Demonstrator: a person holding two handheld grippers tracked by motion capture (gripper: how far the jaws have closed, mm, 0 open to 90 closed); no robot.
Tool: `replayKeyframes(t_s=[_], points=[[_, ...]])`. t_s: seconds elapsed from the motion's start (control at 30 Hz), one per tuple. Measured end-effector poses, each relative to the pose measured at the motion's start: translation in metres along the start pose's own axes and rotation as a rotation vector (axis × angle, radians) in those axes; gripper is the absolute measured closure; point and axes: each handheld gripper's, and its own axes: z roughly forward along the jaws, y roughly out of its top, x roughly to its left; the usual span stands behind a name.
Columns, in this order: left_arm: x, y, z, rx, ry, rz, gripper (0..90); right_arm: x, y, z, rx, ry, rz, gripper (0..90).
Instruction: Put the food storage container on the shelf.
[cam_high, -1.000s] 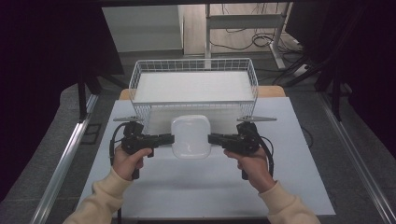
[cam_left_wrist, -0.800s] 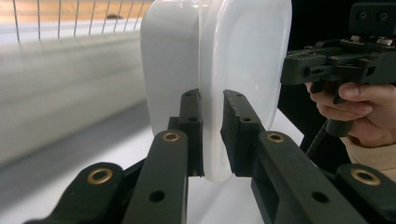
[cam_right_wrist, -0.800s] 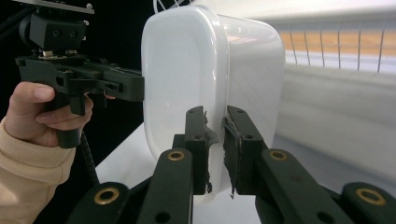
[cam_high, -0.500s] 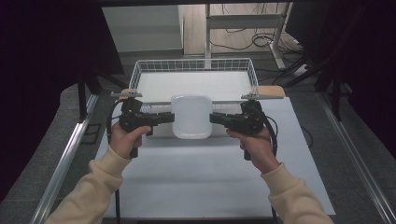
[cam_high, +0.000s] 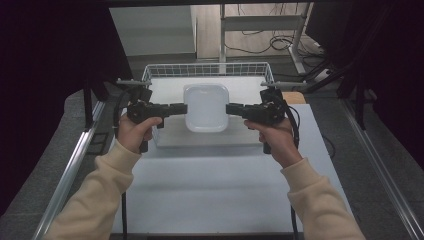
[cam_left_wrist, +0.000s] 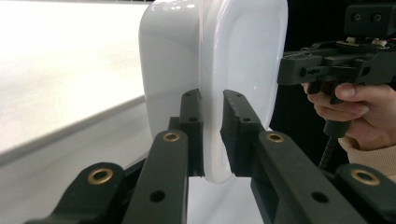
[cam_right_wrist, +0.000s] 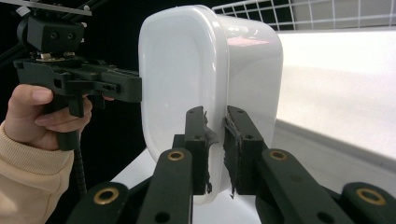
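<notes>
1. Where the white table (cam_high: 215, 180) meets the room, dark curtains hang left and right; grey floor runs alongside, with metal rails (cam_high: 75, 165) on both sides and cables (cam_high: 260, 47) on the floor far behind.
2. Wire basket (cam_high: 207, 70) sits at the table's far end, white mesh walls, pale floor inside.
3. White plastic container (cam_high: 206, 107) is held in the air above the basket's near part, clear of the table, between the two grippers.
4. Container is a rounded rectangle; in the high view its long axis runs near-to-far, and its open side faces up toward the camera.
5. Left gripper (cam_high: 172, 108): jaws pinch the container's left rim; the left gripper view shows the rim (cam_left_wrist: 212, 135) clamped between both pads.
6. Right gripper (cam_high: 237, 109): jaws pinch the right rim, one pad on each face of it in the right gripper view (cam_right_wrist: 215, 140).
7. Left hand (cam_high: 134, 132) and right hand (cam_high: 275, 140) grasp the handles; cream sleeves (cam_high: 320, 205) enter from the near edge.
</notes>
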Motion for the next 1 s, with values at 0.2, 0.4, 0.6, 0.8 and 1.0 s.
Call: replayKeyframes(t_s=[0.2,0.4,0.6,0.8,1.0], points=[[0.004,0.017,0.003,-0.003,0.0,0.001,79.5,-0.005,0.016,0.001,0.001,-0.004,0.006,79.5],[0.01,0.03,0.006,0.002,-0.006,-0.016,79.6,-0.014,0.03,0.004,0.007,0.004,0.023,79.6],[0.016,0.039,0.009,0.01,-0.005,-0.027,79.6,-0.019,0.04,0.009,0.024,0.0,0.039,79.4],[0.025,0.045,0.015,0.024,-0.004,-0.048,79.6,-0.027,0.046,0.015,0.039,-0.004,0.054,79.4],[0.036,0.05,0.021,0.037,-0.006,-0.073,79.6,-0.037,0.05,0.023,0.054,-0.005,0.082,79.3]])
